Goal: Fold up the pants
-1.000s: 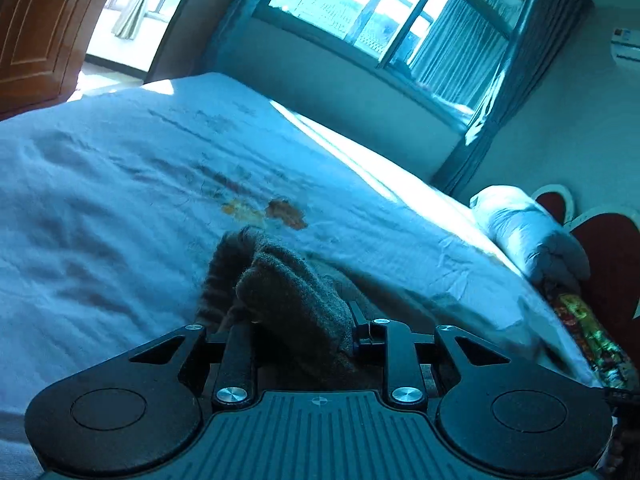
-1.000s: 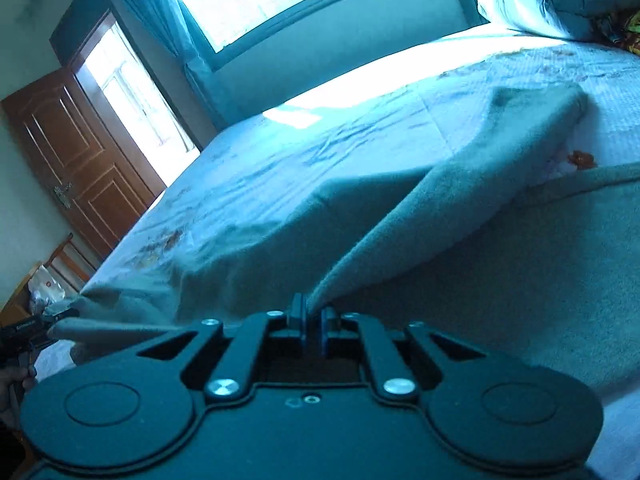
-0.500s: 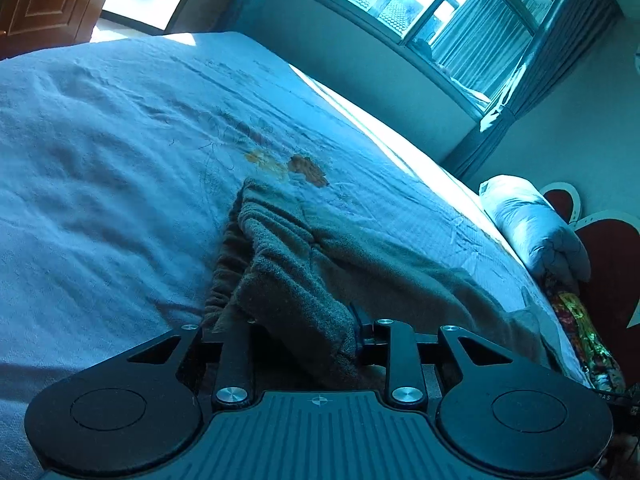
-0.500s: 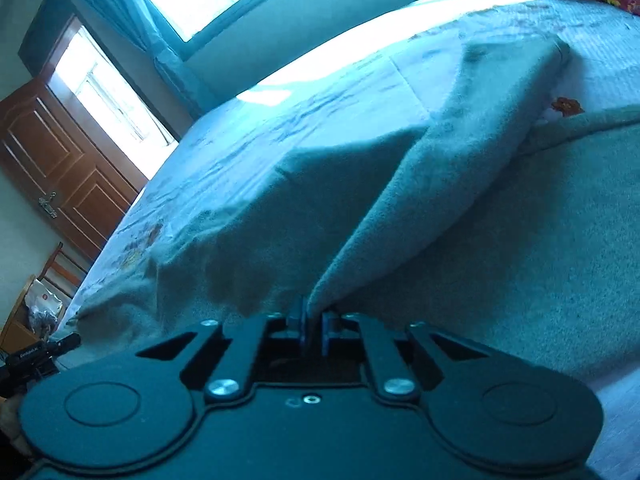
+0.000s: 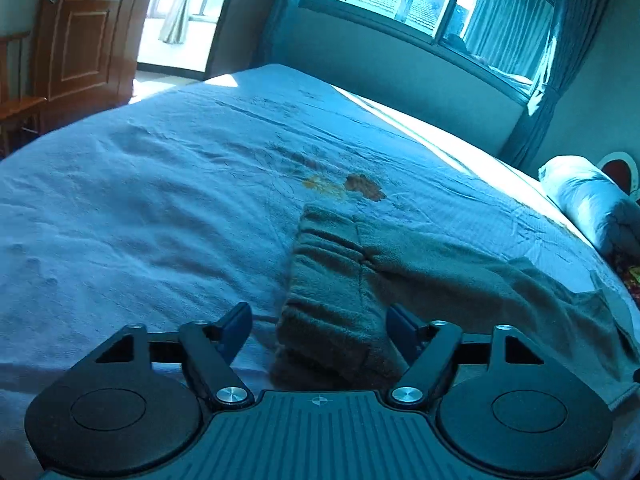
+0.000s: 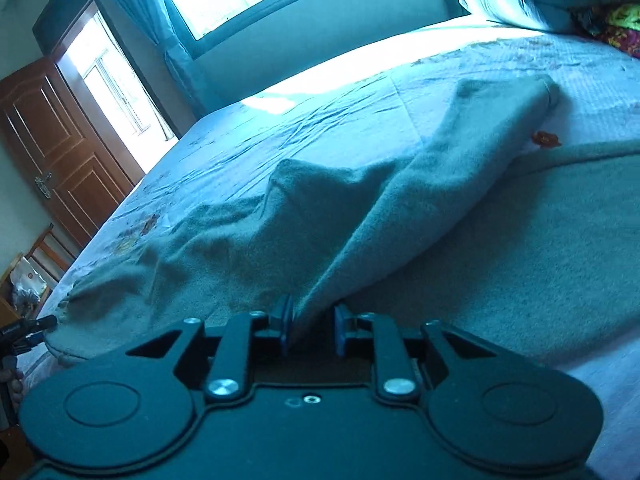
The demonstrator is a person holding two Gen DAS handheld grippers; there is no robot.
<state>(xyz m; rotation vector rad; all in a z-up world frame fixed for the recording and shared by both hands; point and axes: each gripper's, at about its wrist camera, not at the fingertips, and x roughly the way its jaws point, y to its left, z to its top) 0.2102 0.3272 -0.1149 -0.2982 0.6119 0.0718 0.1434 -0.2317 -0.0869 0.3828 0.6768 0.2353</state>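
Grey-green fleece pants (image 5: 332, 280) lie on the pale blue bed sheet (image 5: 120, 220), folded lengthwise, legs running off to the right. My left gripper (image 5: 318, 326) is open, jaws still opening, with the bunched waistband lying loose between its fingers (image 5: 236, 324). In the right wrist view the pants (image 6: 500, 240) fill the foreground, and a raised fold of a leg (image 6: 420, 184) runs down into my right gripper (image 6: 314, 330). Its jaws are opening, a small gap shows, and the cloth edge rests against the left pad (image 6: 285, 328) only.
A rolled duvet (image 5: 592, 200) and a colourful cloth lie at the head of the bed on the right. A wooden door (image 5: 80, 40) and a chair (image 5: 16, 116) stand beyond the bed's left side. A window wall (image 5: 400, 60) runs along the far side.
The left jaws sprang wide and let go of the waistband, which dropped flat onto the bed as the gripper pulled back. The right jaws parted slightly around the leg fold.
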